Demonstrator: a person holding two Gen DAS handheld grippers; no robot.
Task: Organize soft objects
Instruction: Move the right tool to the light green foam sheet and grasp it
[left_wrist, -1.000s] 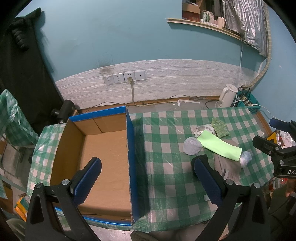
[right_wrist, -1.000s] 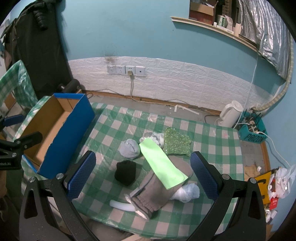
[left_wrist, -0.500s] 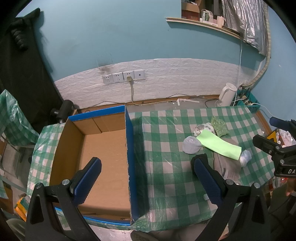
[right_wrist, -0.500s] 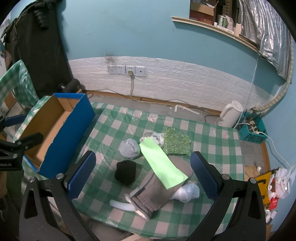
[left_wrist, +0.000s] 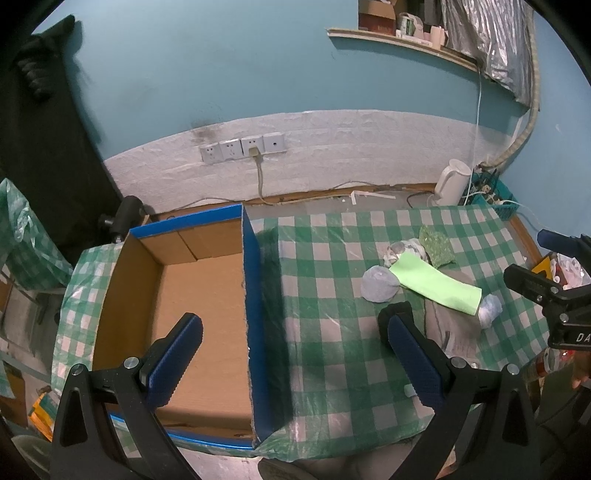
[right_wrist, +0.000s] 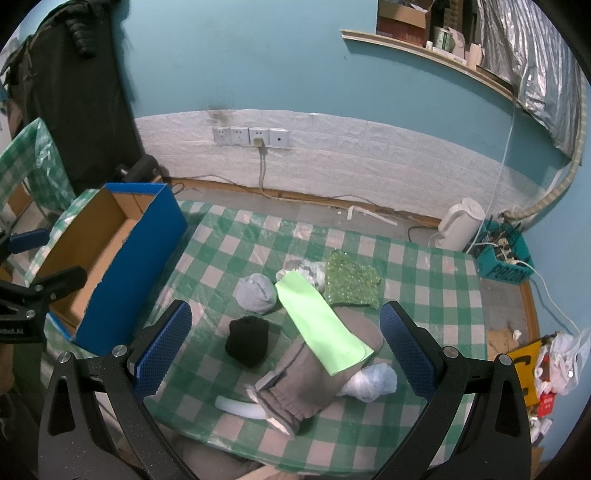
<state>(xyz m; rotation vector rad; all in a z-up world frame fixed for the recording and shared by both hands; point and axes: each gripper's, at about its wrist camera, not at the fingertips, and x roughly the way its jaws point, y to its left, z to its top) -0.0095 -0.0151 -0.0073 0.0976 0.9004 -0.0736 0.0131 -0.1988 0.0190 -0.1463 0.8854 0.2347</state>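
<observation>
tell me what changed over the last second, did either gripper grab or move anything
Almost nothing changed. Neither the left gripper nor the right gripper took hold of or released anything; both stay open and empty, the left view drifting only a touch. The light green cloth, black bundle, grey garment and the empty cardboard box lie as before.

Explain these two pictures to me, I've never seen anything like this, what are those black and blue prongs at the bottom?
Those prongs are handheld grippers, one in each of a person's hands, each carrying a wide-angle camera. One picture looks out from the left gripper, above an empty cardboard box. The other looks from the right gripper, above soft things on the checked tablecloth: a green cloth strip, grey garment, black bundle, grey ball and sequined green piece. Both grippers are open, holding nothing.
</observation>
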